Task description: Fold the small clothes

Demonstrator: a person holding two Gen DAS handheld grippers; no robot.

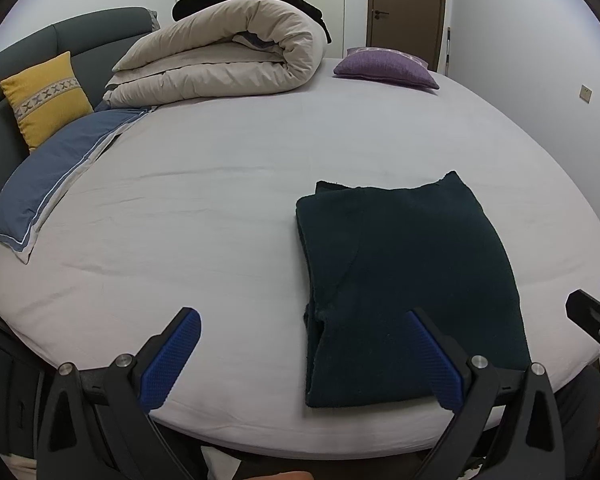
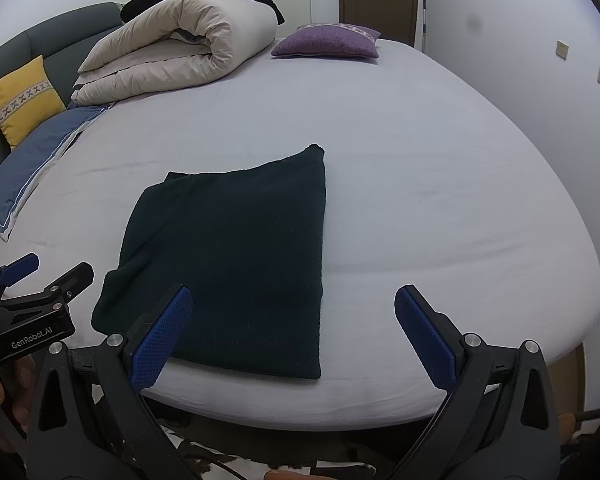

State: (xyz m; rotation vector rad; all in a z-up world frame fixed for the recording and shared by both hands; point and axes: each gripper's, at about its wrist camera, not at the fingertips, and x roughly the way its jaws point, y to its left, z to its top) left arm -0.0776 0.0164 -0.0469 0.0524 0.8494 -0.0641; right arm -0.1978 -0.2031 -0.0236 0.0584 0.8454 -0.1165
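**Dark garment folded at the near edge of the bed, both tongs empty**

My left tongs (image 1: 304, 336) stood spread wide, blue pads apart, nothing between them; they hung over the near edge of the bed (image 1: 227, 208), the right-hand pad overlapping the lower part of the garment in view, though I could not tell whether it touched the cloth; my right tongs (image 2: 293, 316) were likewise spread wide and empty, the left-hand pad over the garment's near corner, the other over bare sheet.

The dark green garment (image 2: 235, 256) lay flat on the pale sheet near the bed's front edge, folded into a rough rectangle; one far corner rose to a small point, and a fold ridge ran down its left side in the left view; it sat between the two tongs, nearer my right.

Well apart from it, at the far side of the bed: a rolled beige duvet (image 1: 219, 60) with something black on top; a purple cushion (image 1: 386, 68) beside it; a blue pillow (image 1: 51, 184) at the left edge; a yellow cushion (image 1: 45, 98) leaning against the grey headboard (image 1: 95, 32); a brown door (image 1: 408, 8) stood behind, shut.
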